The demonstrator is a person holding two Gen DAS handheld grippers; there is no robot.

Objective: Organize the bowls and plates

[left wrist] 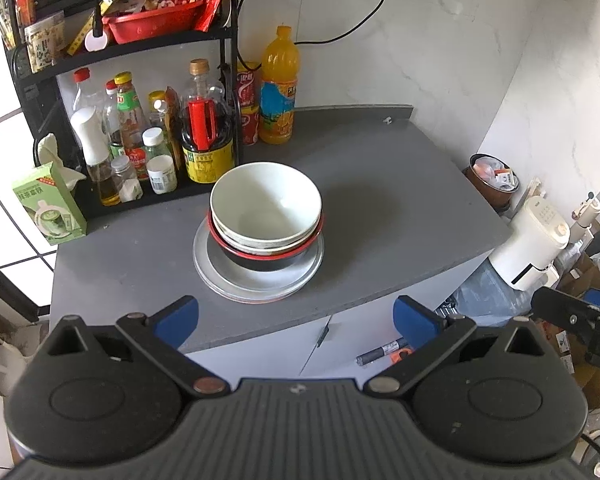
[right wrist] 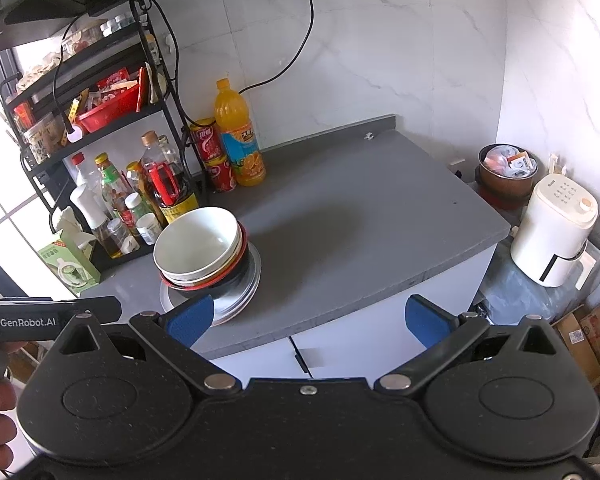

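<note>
A grey tabletop (left wrist: 360, 184) sits on white cabinets in the corner of a kitchen with white marble-look walls. At its centre-left stands one stack of dishes: a white bowl (left wrist: 265, 200) on top, nested in another pale bowl, inside a black bowl with a red rim (left wrist: 260, 258), all resting on silver plates (left wrist: 256, 284). The rest of the surface, toward 3 o'clock, is bare.

At 10 o'clock from the stack, a black wire rack (left wrist: 228, 80) holds sauce and oil bottles below and a red basket (left wrist: 152, 22) of packets above. An orange juice bottle (left wrist: 279, 88) and stacked red cans stand at 12 o'clock against the wall. A green carton (left wrist: 48, 204) sits at 9 o'clock near a window.

Off the tabletop's edge at 3 o'clock are a white appliance (right wrist: 556, 236) and a brown pot of scraps (right wrist: 508, 172).

The left gripper (left wrist: 296, 320) hovers at 6 o'clock from the stack, blue fingers (left wrist: 180, 320) spread wide and empty. The right gripper (right wrist: 308, 320) hangs beside it, its fingers likewise released, grasping nothing.
</note>
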